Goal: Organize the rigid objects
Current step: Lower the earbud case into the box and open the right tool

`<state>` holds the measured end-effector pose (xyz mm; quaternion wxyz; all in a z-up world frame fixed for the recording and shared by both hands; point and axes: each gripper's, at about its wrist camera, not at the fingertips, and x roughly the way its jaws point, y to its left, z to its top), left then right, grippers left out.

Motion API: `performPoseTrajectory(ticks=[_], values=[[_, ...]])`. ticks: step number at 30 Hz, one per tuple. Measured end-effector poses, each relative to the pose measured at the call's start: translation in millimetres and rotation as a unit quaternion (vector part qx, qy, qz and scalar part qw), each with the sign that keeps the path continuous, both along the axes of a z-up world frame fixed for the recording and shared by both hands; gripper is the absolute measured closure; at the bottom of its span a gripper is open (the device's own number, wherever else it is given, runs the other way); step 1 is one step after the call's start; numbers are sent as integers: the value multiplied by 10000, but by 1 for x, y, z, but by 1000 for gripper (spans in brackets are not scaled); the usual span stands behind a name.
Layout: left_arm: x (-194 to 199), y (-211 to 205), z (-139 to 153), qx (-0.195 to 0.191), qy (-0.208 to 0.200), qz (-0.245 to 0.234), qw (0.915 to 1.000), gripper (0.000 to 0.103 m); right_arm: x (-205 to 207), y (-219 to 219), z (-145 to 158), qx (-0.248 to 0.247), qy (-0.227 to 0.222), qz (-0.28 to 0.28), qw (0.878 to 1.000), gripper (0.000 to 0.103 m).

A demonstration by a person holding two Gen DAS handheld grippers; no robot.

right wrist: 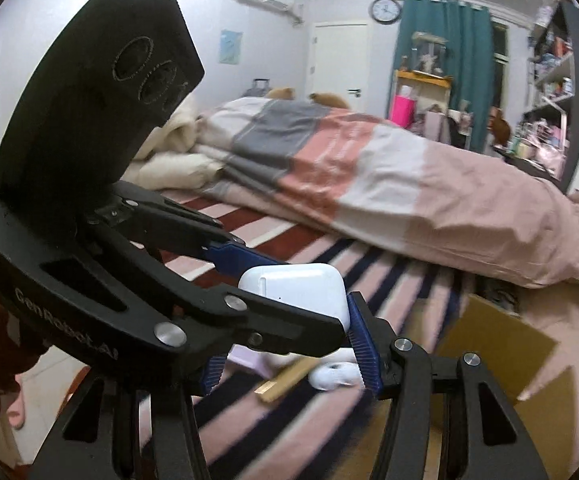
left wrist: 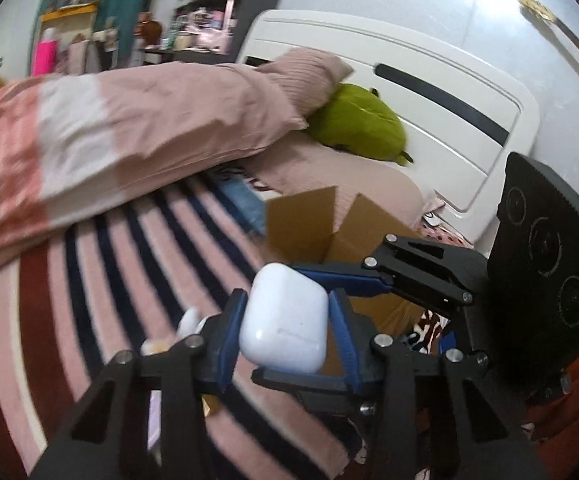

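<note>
A white earbud case [left wrist: 285, 316] sits between the blue pads of my left gripper [left wrist: 287, 324], which is shut on it above the striped bed. My right gripper [left wrist: 385, 280] reaches in from the right, its blue finger lying behind the case. In the right wrist view the same case [right wrist: 305, 292] is held by the left gripper [right wrist: 285, 300], and my right gripper [right wrist: 289, 360] stands wide around it, open. An open cardboard box [left wrist: 329, 224] lies on the bed beyond; it also shows in the right wrist view [right wrist: 501, 348].
A small white object [right wrist: 335, 374] and a wooden stick [right wrist: 285, 380] lie on the striped blanket [left wrist: 129, 264]. A folded duvet [left wrist: 109, 128], a pink pillow [left wrist: 309, 76] and a green plush [left wrist: 357, 124] lie by the white headboard [left wrist: 429, 100].
</note>
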<state>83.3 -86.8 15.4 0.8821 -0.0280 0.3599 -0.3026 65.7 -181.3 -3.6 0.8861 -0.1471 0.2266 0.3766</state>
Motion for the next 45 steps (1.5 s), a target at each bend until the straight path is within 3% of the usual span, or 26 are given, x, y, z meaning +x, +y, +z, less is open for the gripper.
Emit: performPoseTrajectory(ticks=[9,17,19,21,22,36,41,45], values=[[59,-92,-4,109,281,-822,9962,64,38,-81,-1,-162,404,-854,9954,53],[81,-124,-21,133,598,-1088,9922,64,53,-113,-9,-355,733,-1169,9898,52],[80,-123,-21,305,528,-859,9944,54,54,-111,-12,-426,781,-1209,9887,51],[81,-122,-20,364,422,-689,9961,25,54,-111,-12,-452,765,-1218,9886,41],[81,-118,-17,314,377,-645,9967,24,52,-110,-11,-453,713,-1211,9890,37],[54,-51,6,303,-8,118,9995,20,35,-85,0,-381,469,-1107,9920,36],[31,-4,13,195,-108,474,9986,20,12,-48,10,-260,221,-695,9970,36],[7,49,9,326,-246,1006,9941,19,-10,-4,5,-279,202,-189,9992,36]])
